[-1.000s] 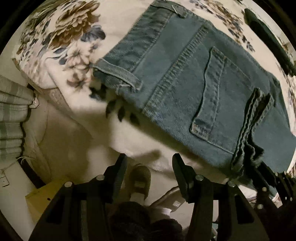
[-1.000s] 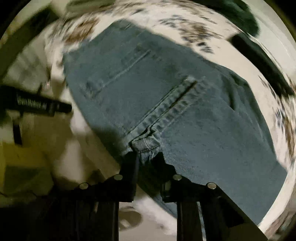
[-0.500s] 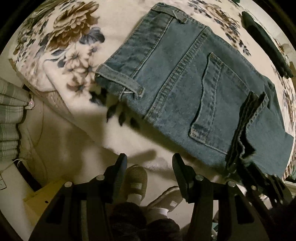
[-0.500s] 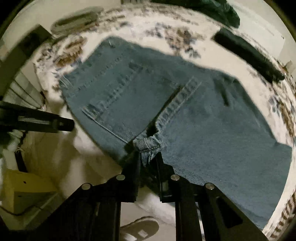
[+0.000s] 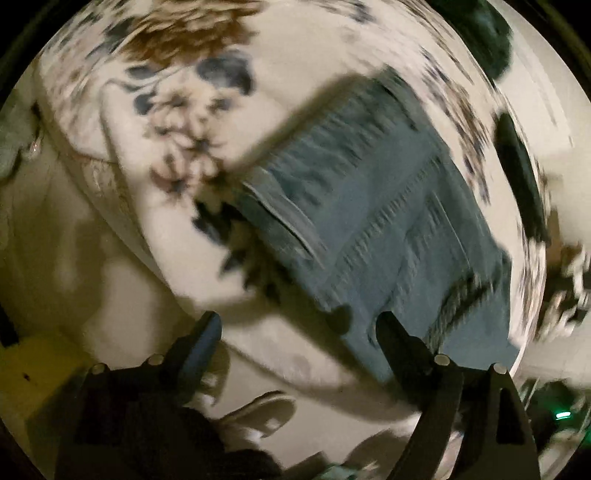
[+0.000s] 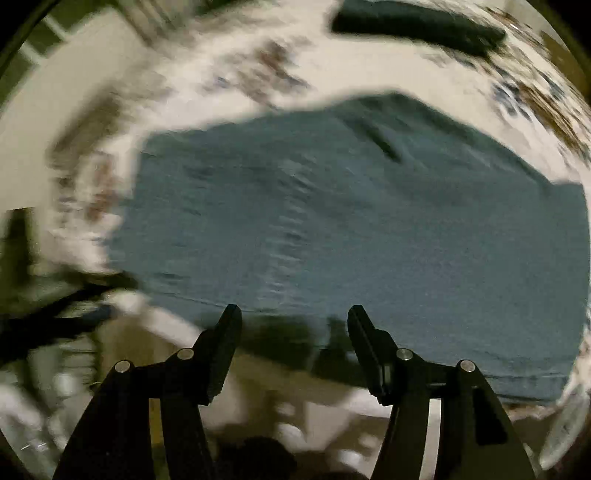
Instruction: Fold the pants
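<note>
Jeans [image 6: 351,229] lie folded and flat on a floral blanket [image 5: 177,147] that covers a bed, just ahead of both grippers, which point steeply down at them. From the right wrist camera the denim fills the middle of the view as one broad blue-grey slab; its near edge runs just beyond the fingertips of the right gripper [image 6: 293,321], level with them and a little past. Those jaws are opening, nothing lies between them, and neither pad touches the cloth. From the left wrist camera the same jeans sit ahead and to the right of the left gripper [image 5: 297,330], with the waistband end up and left and stitched seams running along the fabric toward the tips. The left jaws are opening too and stand wide; only blanket shows in the gap, and the right-hand finger [image 5: 397,339] overlaps the denim's near corner, though blur hides whether it touches. Beyond the jeans lies a dark folded garment [image 6: 417,27]. Below the left gripper, at floor level, a light shoe [image 5: 266,410] shows. Both views are smeared.
</note>
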`<state>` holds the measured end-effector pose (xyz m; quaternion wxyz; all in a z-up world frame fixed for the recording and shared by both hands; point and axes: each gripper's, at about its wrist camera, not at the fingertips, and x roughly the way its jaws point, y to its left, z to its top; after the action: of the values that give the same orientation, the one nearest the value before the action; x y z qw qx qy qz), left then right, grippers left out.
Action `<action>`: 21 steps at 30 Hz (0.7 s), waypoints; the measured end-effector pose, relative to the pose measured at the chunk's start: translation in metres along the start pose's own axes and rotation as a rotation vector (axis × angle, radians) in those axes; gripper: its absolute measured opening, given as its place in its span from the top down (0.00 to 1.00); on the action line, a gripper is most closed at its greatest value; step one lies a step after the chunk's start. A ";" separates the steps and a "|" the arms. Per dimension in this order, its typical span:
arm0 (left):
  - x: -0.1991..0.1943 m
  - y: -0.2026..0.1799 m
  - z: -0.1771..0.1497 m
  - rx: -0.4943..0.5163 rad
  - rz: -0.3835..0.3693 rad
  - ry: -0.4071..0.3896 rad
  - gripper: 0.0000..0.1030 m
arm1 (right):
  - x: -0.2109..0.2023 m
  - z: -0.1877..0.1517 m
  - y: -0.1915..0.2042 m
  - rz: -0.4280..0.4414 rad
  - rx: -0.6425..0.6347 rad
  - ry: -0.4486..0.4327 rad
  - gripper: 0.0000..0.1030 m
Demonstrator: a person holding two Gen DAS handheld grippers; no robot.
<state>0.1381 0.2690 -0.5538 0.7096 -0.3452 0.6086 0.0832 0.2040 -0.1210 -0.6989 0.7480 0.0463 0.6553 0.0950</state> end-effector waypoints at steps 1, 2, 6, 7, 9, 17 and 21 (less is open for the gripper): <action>0.003 0.007 0.005 -0.045 -0.022 -0.011 0.17 | 0.008 0.002 -0.006 0.042 0.038 0.034 0.40; 0.006 0.016 0.009 -0.089 -0.052 -0.025 0.17 | 0.009 0.003 -0.012 0.073 0.088 0.032 0.40; 0.017 0.035 0.024 -0.224 -0.148 -0.096 0.18 | 0.001 0.004 -0.027 0.087 0.160 0.005 0.40; 0.017 0.035 0.025 -0.237 -0.150 -0.122 0.18 | -0.001 0.003 -0.031 0.084 0.173 -0.001 0.40; 0.013 0.032 0.026 -0.240 -0.146 -0.157 0.18 | -0.003 0.001 -0.039 0.073 0.197 -0.009 0.40; -0.001 0.025 -0.001 -0.273 -0.299 -0.185 0.19 | -0.011 0.004 -0.062 0.037 0.261 -0.010 0.40; 0.029 0.032 0.013 -0.343 -0.310 -0.180 0.19 | -0.010 0.009 -0.063 0.040 0.277 -0.005 0.40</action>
<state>0.1384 0.2917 -0.5927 0.6963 -0.5411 0.4596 0.1057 0.2163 -0.1838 -0.6999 0.7339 0.1624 0.6593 0.0186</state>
